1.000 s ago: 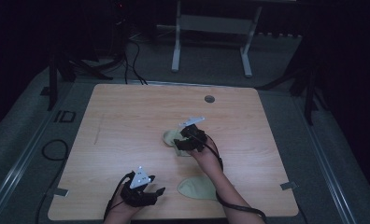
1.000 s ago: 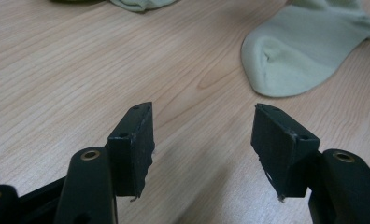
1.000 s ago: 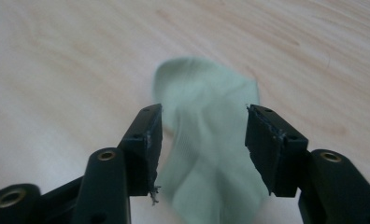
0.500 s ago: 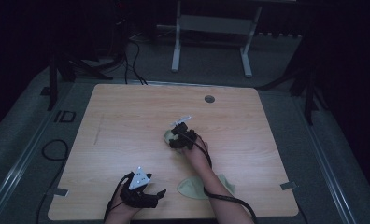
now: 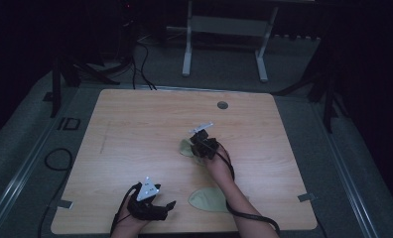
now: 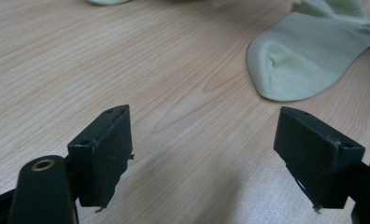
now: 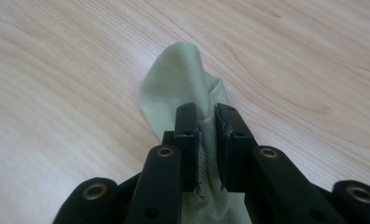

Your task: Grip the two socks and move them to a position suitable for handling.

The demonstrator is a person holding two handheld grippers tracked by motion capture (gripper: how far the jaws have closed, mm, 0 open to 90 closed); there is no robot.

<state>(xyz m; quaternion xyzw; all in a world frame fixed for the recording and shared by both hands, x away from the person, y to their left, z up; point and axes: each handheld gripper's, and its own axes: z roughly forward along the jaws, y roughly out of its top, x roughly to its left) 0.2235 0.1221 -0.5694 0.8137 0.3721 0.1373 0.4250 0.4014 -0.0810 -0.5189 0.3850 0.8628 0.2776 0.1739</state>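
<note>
The right claw (image 7: 207, 140) is pinching a pale green sock (image 7: 181, 79): in the right gripper view its two black jaws are pressed onto a gathered ridge of the fabric, and the rest of the sock spreads forward from the jaw tips, lying on the wooden bench (image 7: 57, 84) with its rounded end farthest from the claw. In the high view that right claw (image 5: 200, 144) sits near the middle of the bench (image 5: 135, 129), with the sock (image 5: 186, 147) showing just to its left and partly under it, and the person's right forearm (image 5: 224, 181) reaching up to it from the near edge.

The left claw (image 6: 206, 154) is spread wide, its jaws well apart with bare wood between them. It grips nothing. Ahead of it and to the right of its right jaw lies a second pale green sock (image 6: 304, 56), flat on the bench and clear of both jaws. In the high view the left claw (image 5: 162, 210) rests low near the front edge of the bench, the grey three-cornered plate (image 5: 148, 188) on top of it, and the second sock (image 5: 207, 199) lies just to its right, partly covered by the right forearm crossing over it.

A small round grommet (image 5: 222, 105) is set in the bench well beyond the right claw.
</note>
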